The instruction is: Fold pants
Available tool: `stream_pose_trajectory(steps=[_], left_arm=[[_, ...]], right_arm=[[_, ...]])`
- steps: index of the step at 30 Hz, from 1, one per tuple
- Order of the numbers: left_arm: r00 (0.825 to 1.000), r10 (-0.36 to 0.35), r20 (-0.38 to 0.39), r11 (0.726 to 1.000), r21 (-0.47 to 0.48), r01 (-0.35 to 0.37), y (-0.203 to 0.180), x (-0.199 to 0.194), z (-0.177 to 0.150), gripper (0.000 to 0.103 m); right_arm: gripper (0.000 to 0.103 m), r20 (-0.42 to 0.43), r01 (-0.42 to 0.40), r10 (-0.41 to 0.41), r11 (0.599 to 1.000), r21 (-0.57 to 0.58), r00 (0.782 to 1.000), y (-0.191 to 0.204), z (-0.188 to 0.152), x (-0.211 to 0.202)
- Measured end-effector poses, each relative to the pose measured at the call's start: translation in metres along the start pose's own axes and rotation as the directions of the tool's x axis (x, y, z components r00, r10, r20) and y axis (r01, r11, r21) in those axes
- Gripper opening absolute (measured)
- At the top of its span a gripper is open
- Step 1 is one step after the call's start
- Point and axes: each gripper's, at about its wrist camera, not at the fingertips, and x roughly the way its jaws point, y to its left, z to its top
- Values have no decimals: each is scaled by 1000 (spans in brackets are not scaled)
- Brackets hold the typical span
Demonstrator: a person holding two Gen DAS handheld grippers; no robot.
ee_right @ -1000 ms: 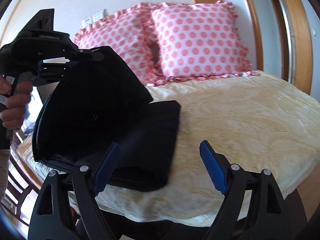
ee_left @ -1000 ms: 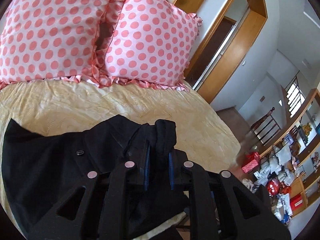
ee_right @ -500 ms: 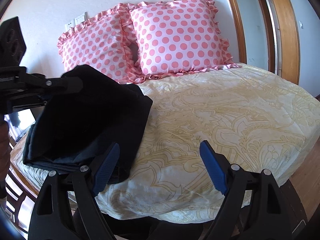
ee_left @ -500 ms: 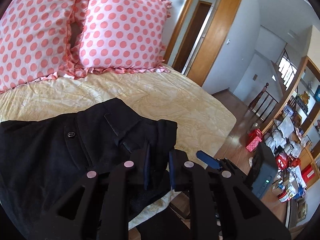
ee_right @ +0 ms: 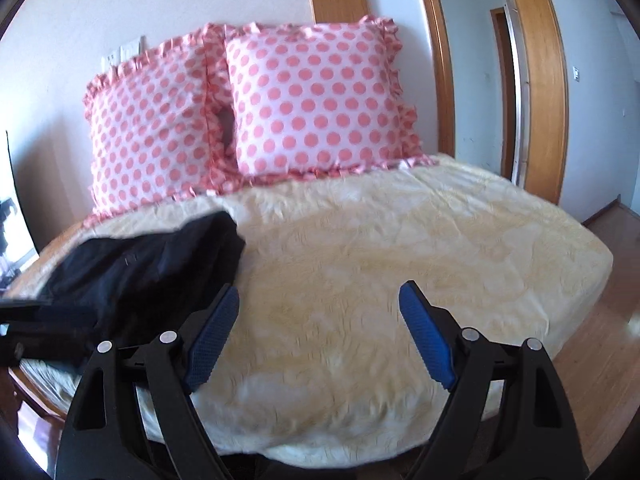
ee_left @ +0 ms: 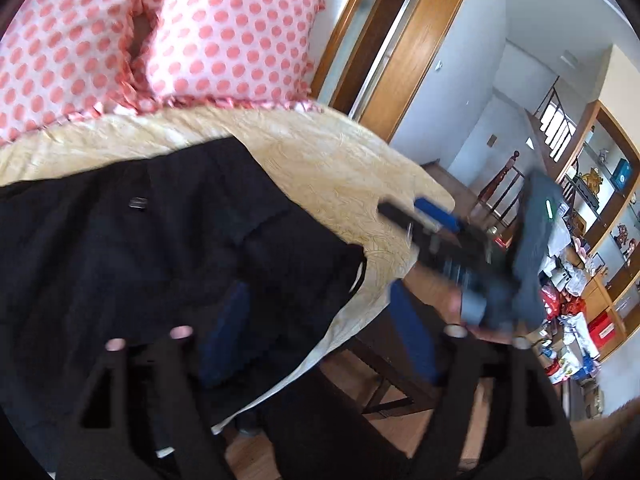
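Released since a second ago, the pants (ee_left: 160, 248) lie folded at the bed's (ee_right: 380, 264) nine o'clock edge, both hand-held grippers, left (ee_left: 320, 332) and right (ee_right: 320, 336), gaping empty. Overhang there could let them slide floorward.

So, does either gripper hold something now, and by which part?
Nothing is held: left gripper and right gripper are both open; the black folded pants lie free.

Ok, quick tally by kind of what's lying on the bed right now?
Black pants: 1
Pink polka-dot pillows: 2
Total: 3, all on the yellow bedspread.
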Motion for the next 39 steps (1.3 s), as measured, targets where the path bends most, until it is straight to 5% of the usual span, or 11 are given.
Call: stream_pose_trajectory(steps=[4,7,10,13,18,22,25,27,30,35,39], left_arm=[[964,244,107,969,11,-247,19,-33,-11,94],[869,470,153,879,12,-477,35,-45,-21,96],[807,572,149,813,25,-581,46,-44,-31,97],[778,615,130,781,35,-624,53,-39,-40,97],[792,603,100,796,-1,-605,65,-37,-47,98],[796,598,94,801,-28,-599,74,-39,-48,100],[791,605,89,796,-35,-604,78,-37,-46,100],[785,612,90,790,-36,-612,80,-35,-45,100],[777,624,87,781,-54,-622,87,-33,-44,100],[777,624,81,781,-73,-620,89,-43,-46,100],[769,628,116,778,-83,-623,87,-58,-43,100]], right_arm=[[84,-61,-225,223,974,-22,973,19,38,43],[79,-183,-342,330,939,-34,926,42,61,97],[68,-325,-383,356,924,-21,876,62,71,151],[65,-407,-391,359,920,4,840,71,72,191],[59,-491,-370,337,928,31,804,72,62,220],[25,-452,-398,332,915,-58,828,78,54,199],[17,-375,-370,302,920,-124,876,81,61,179],[17,-339,-324,264,936,-137,903,78,66,175],[17,-392,-278,187,941,-190,901,79,52,194],[41,-354,-216,123,947,-238,927,78,57,178],[41,-259,-281,224,936,-212,940,78,80,118]])
